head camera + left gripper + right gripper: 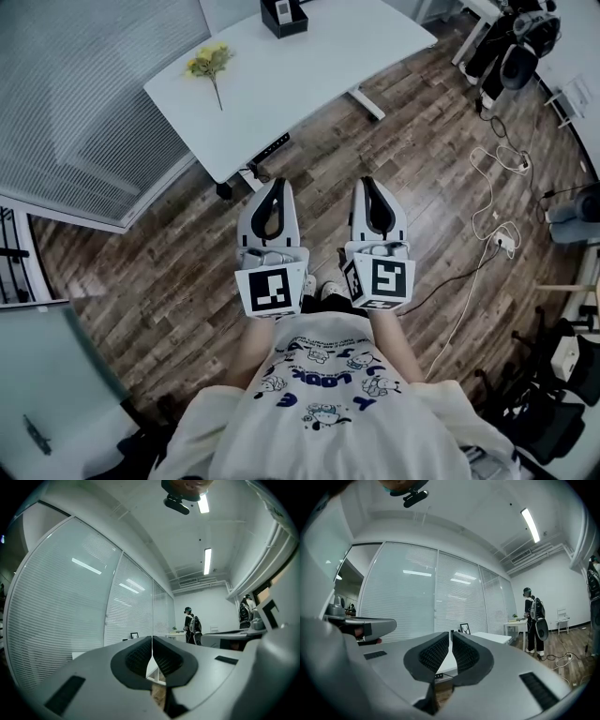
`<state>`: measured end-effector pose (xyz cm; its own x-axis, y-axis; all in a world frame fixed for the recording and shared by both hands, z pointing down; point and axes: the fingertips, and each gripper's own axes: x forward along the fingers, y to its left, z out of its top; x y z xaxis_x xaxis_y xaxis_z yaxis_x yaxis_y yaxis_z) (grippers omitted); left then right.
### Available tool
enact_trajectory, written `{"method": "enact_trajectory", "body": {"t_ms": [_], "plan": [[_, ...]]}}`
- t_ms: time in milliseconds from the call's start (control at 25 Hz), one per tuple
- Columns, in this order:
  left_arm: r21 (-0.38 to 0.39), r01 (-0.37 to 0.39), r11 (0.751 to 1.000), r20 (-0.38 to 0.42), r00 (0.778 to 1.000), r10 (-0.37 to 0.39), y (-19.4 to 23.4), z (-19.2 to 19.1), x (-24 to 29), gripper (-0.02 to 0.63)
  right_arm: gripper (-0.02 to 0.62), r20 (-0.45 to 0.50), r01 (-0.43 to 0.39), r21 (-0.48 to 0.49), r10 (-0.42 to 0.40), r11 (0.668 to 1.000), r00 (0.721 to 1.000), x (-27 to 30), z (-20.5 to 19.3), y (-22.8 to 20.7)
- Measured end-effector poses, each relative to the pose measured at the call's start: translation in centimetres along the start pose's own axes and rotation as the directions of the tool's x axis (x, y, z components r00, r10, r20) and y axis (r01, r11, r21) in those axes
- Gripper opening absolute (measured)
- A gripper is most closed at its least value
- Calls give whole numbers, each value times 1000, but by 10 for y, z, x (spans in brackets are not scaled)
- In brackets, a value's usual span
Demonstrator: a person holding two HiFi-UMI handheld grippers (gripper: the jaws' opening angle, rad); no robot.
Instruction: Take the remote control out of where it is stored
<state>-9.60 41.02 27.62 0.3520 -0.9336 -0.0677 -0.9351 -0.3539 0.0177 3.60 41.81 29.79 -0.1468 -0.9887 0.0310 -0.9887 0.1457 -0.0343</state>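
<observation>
Left gripper (278,183) and right gripper (370,180) side by side over wood floor (169,272), just short of white table (309,70). Both jaw pairs closed tip to tip, nothing between. Yellow flowers (208,62) on table's left part. Black box (283,17) at table's far edge. Remote control not discernible.

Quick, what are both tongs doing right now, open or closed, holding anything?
Left tongs: closed, nothing between them.
Right tongs: closed, tips together, nothing held.
</observation>
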Motion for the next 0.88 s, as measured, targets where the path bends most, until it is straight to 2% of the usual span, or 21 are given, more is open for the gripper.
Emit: {"method": "enact_trajectory", "body": {"t_ms": [200,400,880], "plan": [[-1,20,1000,-8,1000,-20,2,-10,6,18,46,-7,27,4,-27,1000,1000,5,-8,-1],[-7,29,1000,-22,999,-30,7,-16,14,18,46,-16,20,6,-20,1000,1000,14,-11,2],[-9,-6,1000,-39,999,5,17,-30,89,18,46,-51,-4,-2,4,1000,999,88,-21,-31]]}}
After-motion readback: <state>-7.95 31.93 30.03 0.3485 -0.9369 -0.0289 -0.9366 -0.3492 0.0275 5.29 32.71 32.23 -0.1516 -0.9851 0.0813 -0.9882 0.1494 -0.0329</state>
